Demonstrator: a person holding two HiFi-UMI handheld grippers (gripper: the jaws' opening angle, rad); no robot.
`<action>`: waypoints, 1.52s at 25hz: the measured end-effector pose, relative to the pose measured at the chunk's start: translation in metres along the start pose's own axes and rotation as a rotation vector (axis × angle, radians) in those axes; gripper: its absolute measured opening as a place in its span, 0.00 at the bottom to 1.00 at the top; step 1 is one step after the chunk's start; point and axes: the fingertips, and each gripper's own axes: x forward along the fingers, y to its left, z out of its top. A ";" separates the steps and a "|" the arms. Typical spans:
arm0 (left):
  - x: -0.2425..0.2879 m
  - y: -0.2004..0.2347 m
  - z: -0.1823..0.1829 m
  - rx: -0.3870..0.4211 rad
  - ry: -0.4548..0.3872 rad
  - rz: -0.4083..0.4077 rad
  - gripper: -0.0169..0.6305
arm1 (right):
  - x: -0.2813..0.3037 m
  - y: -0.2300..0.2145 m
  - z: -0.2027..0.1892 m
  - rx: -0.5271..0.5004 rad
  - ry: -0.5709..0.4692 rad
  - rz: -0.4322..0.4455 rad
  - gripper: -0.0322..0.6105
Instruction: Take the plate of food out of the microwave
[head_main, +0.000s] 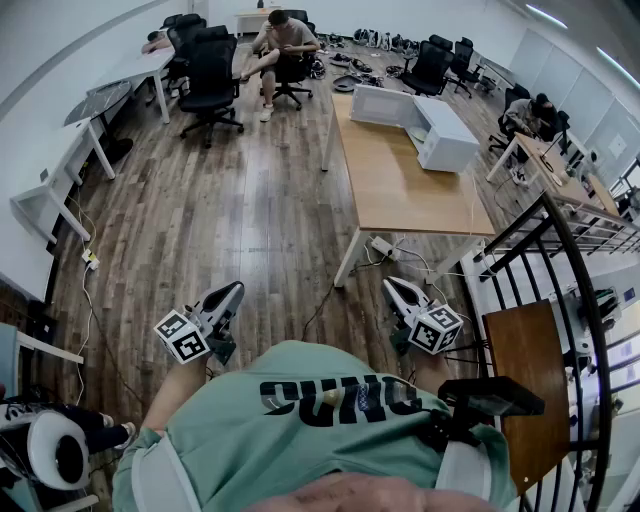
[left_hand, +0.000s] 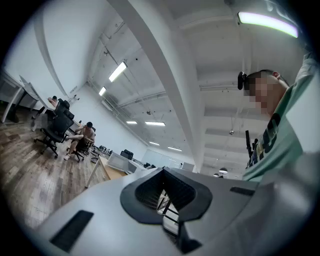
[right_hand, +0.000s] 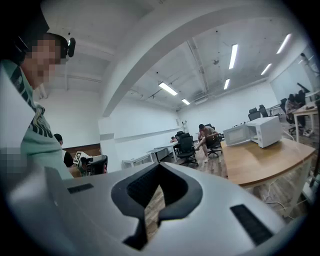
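Head view: I see the microwave (head_main: 445, 135), door swung open, at the far end of the wooden table (head_main: 400, 195), well ahead of me; I can't make out the plate inside. Left gripper view: the left gripper (left_hand: 162, 171) is pressed together on nothing. Right gripper view: the right gripper (right_hand: 159, 167) is likewise closed and empty.

We can read only one piece of print: large dark letters across the person's green shirt (head_main: 300, 440), just behind and between the left gripper (head_main: 235, 289) and the right gripper (head_main: 391, 286). They look like "CUNG", though the first letter is uncertain. The square markers (head_main: 182, 338) on the grippers' cubes show patterns, not letters.
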 end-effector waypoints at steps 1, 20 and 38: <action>-0.001 0.001 0.000 -0.001 -0.001 0.000 0.03 | 0.001 0.001 -0.001 0.000 0.001 0.001 0.06; -0.038 0.021 0.009 -0.031 -0.022 0.013 0.03 | 0.031 0.037 -0.005 -0.019 0.030 0.029 0.06; 0.029 0.033 -0.019 -0.034 0.008 0.034 0.03 | 0.036 -0.027 0.015 -0.115 -0.004 0.053 0.06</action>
